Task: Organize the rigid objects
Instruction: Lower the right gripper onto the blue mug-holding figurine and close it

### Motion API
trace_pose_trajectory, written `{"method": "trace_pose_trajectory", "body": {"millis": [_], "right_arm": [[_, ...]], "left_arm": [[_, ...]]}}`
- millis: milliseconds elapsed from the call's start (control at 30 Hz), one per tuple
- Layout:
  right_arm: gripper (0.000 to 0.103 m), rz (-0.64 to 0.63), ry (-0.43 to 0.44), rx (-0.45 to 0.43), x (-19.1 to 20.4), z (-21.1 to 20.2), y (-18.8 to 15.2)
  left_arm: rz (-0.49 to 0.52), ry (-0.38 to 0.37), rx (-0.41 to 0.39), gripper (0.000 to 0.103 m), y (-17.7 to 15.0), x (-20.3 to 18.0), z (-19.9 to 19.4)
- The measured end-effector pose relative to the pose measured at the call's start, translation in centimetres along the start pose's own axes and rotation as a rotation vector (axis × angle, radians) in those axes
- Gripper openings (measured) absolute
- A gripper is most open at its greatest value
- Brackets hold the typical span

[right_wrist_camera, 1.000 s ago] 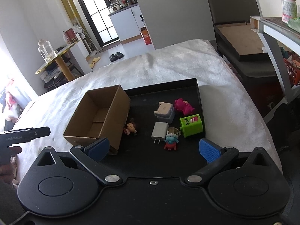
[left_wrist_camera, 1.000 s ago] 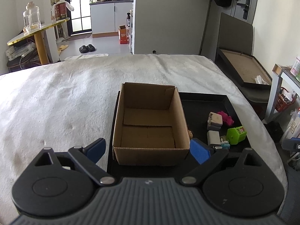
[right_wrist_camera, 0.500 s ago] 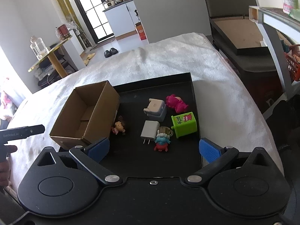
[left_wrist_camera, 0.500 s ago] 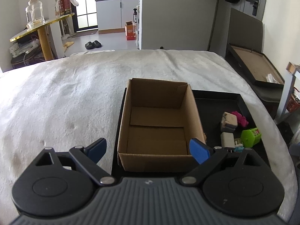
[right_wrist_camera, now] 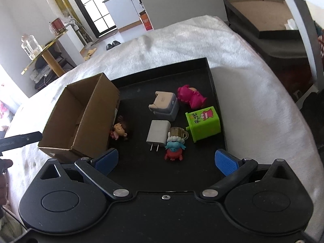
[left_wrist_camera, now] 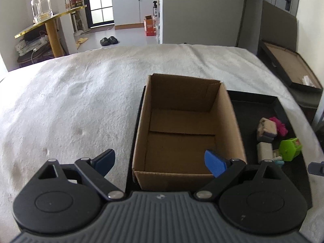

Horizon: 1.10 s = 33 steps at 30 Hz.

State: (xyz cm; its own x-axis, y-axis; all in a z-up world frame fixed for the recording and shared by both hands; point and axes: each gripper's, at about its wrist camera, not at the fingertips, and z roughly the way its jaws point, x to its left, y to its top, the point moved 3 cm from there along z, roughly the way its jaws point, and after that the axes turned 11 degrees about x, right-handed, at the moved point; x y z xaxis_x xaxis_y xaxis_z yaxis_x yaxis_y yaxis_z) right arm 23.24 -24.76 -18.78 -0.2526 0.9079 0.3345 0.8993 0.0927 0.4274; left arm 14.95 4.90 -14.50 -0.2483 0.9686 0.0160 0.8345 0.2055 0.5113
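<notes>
**Both grippers empty, toys waiting on the tray**

The left gripper (left_wrist_camera: 160,160) hangs over the near end of the cardboard box (left_wrist_camera: 182,129), jaws spread wide and holding nothing. The right gripper (right_wrist_camera: 166,162) hovers above the near part of the black tray (right_wrist_camera: 210,81), jaws likewise released and empty.

The box stands on the left of the tray and looks empty. To its right lie the small rigid pieces: a white charger (right_wrist_camera: 158,133), a grey-and-cream block (right_wrist_camera: 165,105), a pink toy (right_wrist_camera: 191,98), a green cube (right_wrist_camera: 203,123), a blue-and-red figure (right_wrist_camera: 174,148) and a small doll (right_wrist_camera: 119,131) just beside the box wall.

All look light, hard plastic and probably slick. The charger is best pinched across its flat sides, clear of the prongs; the rounded figure may twist or pop out unless gripped at its middle.
</notes>
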Motion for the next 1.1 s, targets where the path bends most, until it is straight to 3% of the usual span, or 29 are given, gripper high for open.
{"method": "trace_pose_trajectory", "body": {"millis": [200, 367, 667, 900, 1033, 1100], "right_arm": [[0.093, 0.005, -0.017, 0.016, 0.4, 2.4, 0.3], [0.081, 0.024, -0.025, 0.03, 0.4, 4.2, 0.4], [0.059, 0.092, -0.102, 0.024, 0.1, 6.9, 0.9], [0.058, 0.107, -0.164, 0.015, 0.5, 8.4, 1.2], [0.058, 0.106, -0.21, -0.001, 0.8, 9.1, 1.2], [0.054, 0.09, -0.254, 0.017, 1.0, 9.6, 1.1]], "left_arm": [[-0.016, 0.029, 0.01, 0.093, 0.1, 0.3, 1.8], [-0.059, 0.049, 0.01, 0.069, 0.2, 0.6, 2.9], [-0.08, 0.114, 0.003, 0.05, 0.5, 0.5, 4.7], [-0.088, 0.171, -0.002, 0.042, 0.6, -0.2, 5.3], [-0.092, 0.202, -0.002, 0.032, 0.8, -0.4, 5.7], [-0.091, 0.216, 0.0, 0.031, 0.8, -0.4, 5.9]]}}
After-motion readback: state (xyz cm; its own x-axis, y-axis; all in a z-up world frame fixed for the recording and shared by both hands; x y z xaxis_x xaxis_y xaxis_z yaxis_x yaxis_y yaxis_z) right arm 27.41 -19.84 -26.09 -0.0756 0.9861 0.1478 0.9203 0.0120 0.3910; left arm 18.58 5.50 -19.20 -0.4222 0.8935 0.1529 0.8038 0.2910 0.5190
